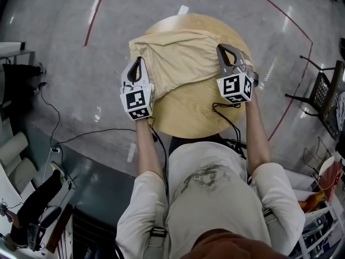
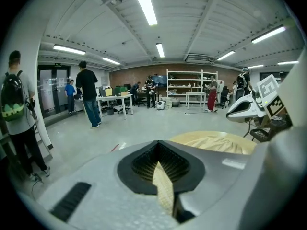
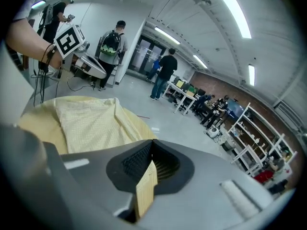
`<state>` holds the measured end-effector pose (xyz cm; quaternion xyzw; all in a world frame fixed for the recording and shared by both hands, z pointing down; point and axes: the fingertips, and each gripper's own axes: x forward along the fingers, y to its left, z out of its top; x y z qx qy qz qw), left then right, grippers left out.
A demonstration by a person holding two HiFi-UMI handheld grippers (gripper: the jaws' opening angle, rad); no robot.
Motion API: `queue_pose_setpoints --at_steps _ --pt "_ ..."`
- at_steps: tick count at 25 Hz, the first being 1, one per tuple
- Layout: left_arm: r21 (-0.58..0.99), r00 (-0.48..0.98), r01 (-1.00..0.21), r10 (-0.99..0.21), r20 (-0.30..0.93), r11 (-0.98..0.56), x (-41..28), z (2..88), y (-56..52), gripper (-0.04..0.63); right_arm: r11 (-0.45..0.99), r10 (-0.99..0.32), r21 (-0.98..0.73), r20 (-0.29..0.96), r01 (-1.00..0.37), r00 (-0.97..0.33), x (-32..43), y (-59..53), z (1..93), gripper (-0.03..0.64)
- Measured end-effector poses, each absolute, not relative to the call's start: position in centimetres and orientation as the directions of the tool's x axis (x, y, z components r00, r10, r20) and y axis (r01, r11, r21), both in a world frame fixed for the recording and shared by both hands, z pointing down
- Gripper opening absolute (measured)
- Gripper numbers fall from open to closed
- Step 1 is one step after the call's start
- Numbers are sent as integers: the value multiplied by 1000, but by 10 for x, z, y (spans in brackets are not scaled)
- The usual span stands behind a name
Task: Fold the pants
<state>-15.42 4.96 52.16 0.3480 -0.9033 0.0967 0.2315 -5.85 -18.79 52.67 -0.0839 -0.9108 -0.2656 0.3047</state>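
The left gripper (image 1: pixel 139 65) is shut tight on a bit of the pants (image 1: pixel 178 58). The right gripper (image 1: pixel 226 50) pinches the pants too, on the other side. A thin strip of yellow cloth shows between each pair of jaws. I think they hold the near edge at both ends so it can go up and over to the far edge for a neat fold. The pants lie on the round table (image 1: pixel 188 115), and one corner sticks out past the rim at the far left. A black wire (image 1: pixel 223 105) lies on the table just by the right gripper and could catch the cloth. People (image 2: pixel 91 92) stand well away.
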Motion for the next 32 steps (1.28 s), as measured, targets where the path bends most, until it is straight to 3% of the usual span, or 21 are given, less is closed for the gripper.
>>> queue_pose_setpoints --at_steps 20,32 --pt "-29 -644 -735 -683 344 678 48 379 46 8 931 111 291 353 221 -929 102 -116 372 8" --pt "-26 -560 -814 -772 300 580 67 353 75 8 951 67 263 339 162 -938 136 -57 350 8"
